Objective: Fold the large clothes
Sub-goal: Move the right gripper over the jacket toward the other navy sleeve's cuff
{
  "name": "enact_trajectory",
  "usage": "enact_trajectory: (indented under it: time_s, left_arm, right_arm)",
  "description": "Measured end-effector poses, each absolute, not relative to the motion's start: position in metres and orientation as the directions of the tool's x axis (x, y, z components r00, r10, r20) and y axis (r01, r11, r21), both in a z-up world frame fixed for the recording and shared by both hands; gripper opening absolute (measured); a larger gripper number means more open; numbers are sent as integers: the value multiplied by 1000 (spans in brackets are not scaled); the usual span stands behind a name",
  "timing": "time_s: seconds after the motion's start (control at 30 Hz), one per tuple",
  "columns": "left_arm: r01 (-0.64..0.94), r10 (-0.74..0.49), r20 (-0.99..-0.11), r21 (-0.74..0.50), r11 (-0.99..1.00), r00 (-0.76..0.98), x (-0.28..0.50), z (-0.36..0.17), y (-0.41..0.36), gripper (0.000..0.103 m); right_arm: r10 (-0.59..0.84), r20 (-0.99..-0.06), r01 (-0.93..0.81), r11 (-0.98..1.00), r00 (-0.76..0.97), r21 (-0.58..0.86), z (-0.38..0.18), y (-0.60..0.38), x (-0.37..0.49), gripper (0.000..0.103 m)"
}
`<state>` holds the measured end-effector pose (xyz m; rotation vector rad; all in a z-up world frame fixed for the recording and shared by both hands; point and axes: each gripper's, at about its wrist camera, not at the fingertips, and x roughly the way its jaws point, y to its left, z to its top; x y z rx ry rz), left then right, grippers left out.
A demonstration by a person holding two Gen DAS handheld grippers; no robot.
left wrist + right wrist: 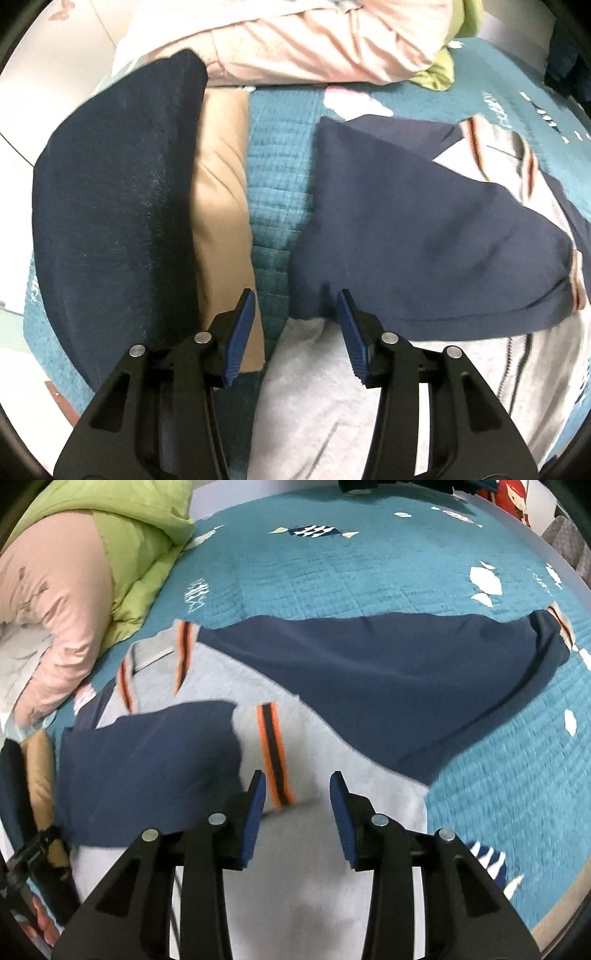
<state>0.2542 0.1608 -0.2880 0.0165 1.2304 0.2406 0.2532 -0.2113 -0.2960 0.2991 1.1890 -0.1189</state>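
Observation:
A grey zip jacket (317, 853) with navy sleeves and orange-striped trim lies flat on the teal quilt (369, 572). One navy sleeve (369, 672) stretches out to the right. The other navy sleeve (147, 768) is folded in over the grey body, its striped cuff (275, 753) pointing at my right gripper (297, 781). That gripper hovers open above the grey cloth and holds nothing. In the left wrist view my left gripper (296, 301) is open over the folded sleeve (406, 240) edge and grey body (314, 387), with nothing between its fingers.
A folded dark navy garment (118, 206) lies on a tan one (221, 177) to the left of the jacket. A pink duvet (314, 40) and a green quilt (129, 535) are heaped at the head of the bed. The bed's edge curves along the right (569, 897).

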Motion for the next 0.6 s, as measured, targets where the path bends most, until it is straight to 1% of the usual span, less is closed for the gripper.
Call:
enact_trajectory:
  time_s: [0.07, 0.13, 0.17, 0.2, 0.23, 0.27, 0.3, 0.33, 0.4, 0.47, 0.6]
  left_arm:
    - [-165, 195, -925, 147, 975, 326, 248, -279, 153, 58]
    - [-151, 202, -919, 159, 976, 339, 243, -269, 140, 62]
    - [-144, 198, -918, 157, 977, 343, 240, -266, 136, 62]
    - [-136, 190, -920, 152, 979, 344, 237, -263, 130, 63]
    - [-125, 181, -922, 146, 981, 343, 234, -259, 122, 66]
    - [-119, 176, -922, 143, 983, 344, 230, -257, 117, 70]
    - [-110, 168, -922, 137, 984, 349, 226, -253, 110, 71]
    - [-99, 156, -922, 129, 987, 354, 221, -249, 102, 71]
    - [-77, 139, -921, 120, 990, 365, 215, -244, 86, 72]
    - [-55, 134, -915, 123, 991, 382, 210, -239, 69, 82]
    - [38, 105, -905, 133, 990, 411, 199, -230, 25, 83]
  right_arm:
    - [56, -929, 240, 959, 366, 153, -292, -209, 242, 36]
    - [34, -929, 238, 963, 368, 130, -286, -205, 233, 46]
    - [28, -927, 239, 963, 374, 125, -283, -204, 229, 55]
    - [24, -924, 240, 963, 382, 124, -280, -204, 221, 63]
    - [23, -923, 243, 962, 384, 125, -278, -206, 216, 65]
    - [22, -923, 252, 959, 384, 128, -276, -208, 210, 70]
    - [21, -922, 262, 956, 387, 132, -274, -211, 204, 75]
    - [21, -919, 270, 953, 393, 137, -271, -214, 199, 76]
    - [15, -915, 277, 951, 402, 137, -265, -219, 187, 84]
    - [-5, -912, 283, 951, 410, 122, -259, -225, 179, 85]
    - [-34, -905, 292, 951, 423, 100, -247, -248, 162, 85]
